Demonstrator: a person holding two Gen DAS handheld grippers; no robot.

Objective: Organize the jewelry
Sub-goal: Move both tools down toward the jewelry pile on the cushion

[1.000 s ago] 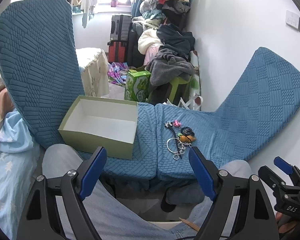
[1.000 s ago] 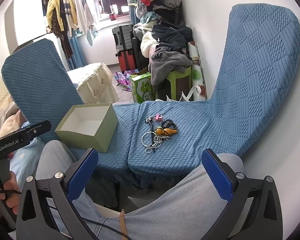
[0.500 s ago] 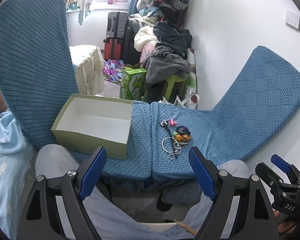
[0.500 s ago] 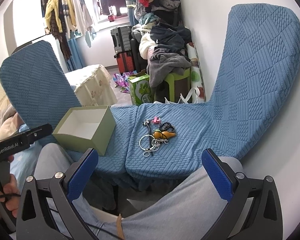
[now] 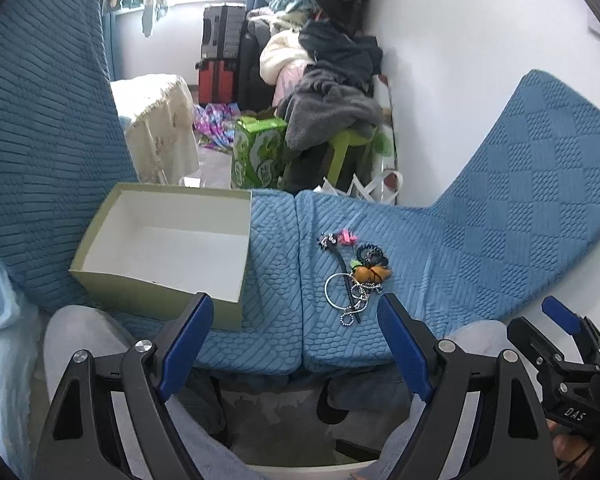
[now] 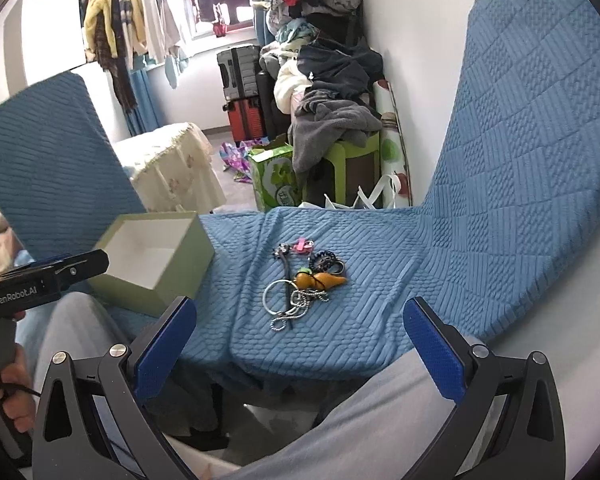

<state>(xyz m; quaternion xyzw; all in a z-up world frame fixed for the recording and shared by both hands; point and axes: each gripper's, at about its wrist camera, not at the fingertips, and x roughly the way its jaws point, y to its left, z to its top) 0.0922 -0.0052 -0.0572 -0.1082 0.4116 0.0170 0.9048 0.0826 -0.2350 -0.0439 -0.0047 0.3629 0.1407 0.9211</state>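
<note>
While both the left hand-held gripper (image 5: 292,340) and right hand-held gripper (image 6: 300,344) gape wide and hold nothing, the jewelry pile (image 6: 302,286) lies on the blue cushion (image 6: 364,320), right of the open box (image 5: 160,252).

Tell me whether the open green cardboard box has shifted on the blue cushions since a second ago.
No. The green cardboard box still sits left of the cushion seam; only the camera moved.

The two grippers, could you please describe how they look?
Both the left gripper and the right gripper have black angular frames with silver bolts and blue ribbed finger pads. White lettering reads GenRobot.AI on the left, DAS on the right. The person wears light grey trousers.
</note>
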